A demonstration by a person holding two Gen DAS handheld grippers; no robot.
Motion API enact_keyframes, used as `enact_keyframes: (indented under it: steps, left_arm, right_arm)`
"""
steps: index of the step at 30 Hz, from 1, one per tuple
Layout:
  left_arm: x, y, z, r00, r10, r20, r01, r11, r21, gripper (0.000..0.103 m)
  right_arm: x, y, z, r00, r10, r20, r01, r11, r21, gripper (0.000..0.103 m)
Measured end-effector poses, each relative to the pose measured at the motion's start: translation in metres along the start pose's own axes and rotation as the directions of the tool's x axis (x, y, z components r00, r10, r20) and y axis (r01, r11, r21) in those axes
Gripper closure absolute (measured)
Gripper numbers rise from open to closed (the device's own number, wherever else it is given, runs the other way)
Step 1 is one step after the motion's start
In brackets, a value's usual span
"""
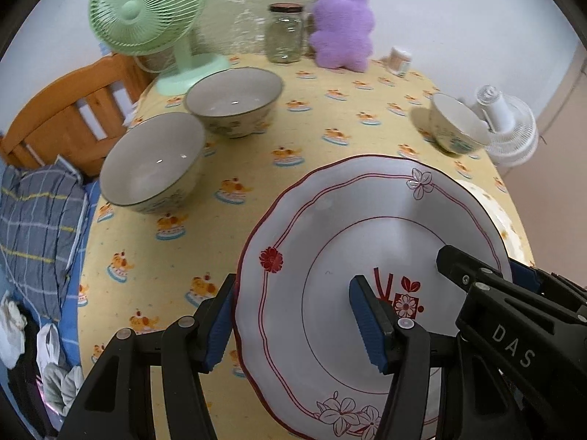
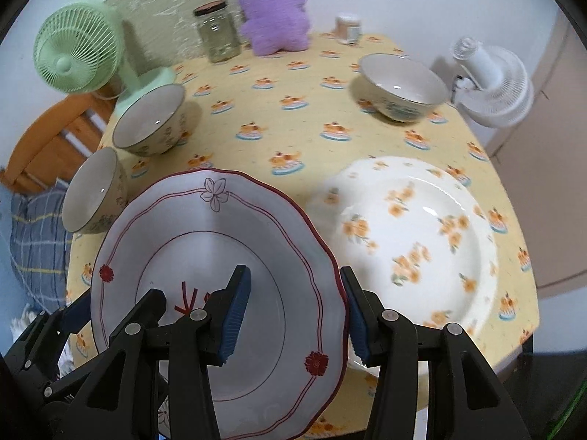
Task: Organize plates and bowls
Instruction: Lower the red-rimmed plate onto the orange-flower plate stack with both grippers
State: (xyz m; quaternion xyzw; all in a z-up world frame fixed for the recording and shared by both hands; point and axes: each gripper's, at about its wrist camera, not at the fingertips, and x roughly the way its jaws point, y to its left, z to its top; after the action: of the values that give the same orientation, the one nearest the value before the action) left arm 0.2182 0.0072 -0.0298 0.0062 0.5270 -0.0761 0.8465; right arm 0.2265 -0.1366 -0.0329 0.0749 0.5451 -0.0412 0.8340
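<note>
The white scalloped plate with red trim is clamped by its opposite rims between the left gripper and right gripper, lifted at lower centre. The orange-flowered white plate lies just right, nearer the right gripper.

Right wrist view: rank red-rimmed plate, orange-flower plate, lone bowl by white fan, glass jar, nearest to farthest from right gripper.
1. red-rimmed plate: its rim sits between the right gripper fingers.
2. orange-flower plate: just right, on the table.
3. lone bowl: far right, by the white fan.
4. glass jar: back edge, centre-left.
</note>
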Motion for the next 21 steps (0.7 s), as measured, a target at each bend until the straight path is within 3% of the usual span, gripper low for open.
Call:
enact_keyframes:
  steps: [10, 21]
  left_arm:
    - [-0.001, -0.045, -0.002, 1.000, -0.016, 0.013, 0.015, 0.998, 0.056, 0.042]
    - [0.023, -0.106, 0.008, 1.000, 0.008, -0.030, -0.006, 0.999, 0.036, 0.042]
  right_arm:
    - [-0.010, -0.045, -0.004, 1.000, -0.014, 0.021, 0.013, 0.998, 0.054, 0.050]
    - [0.009, -0.109, 0.015, 1.000, 0.005, -0.023, -0.004, 0.999, 0.032, 0.050]
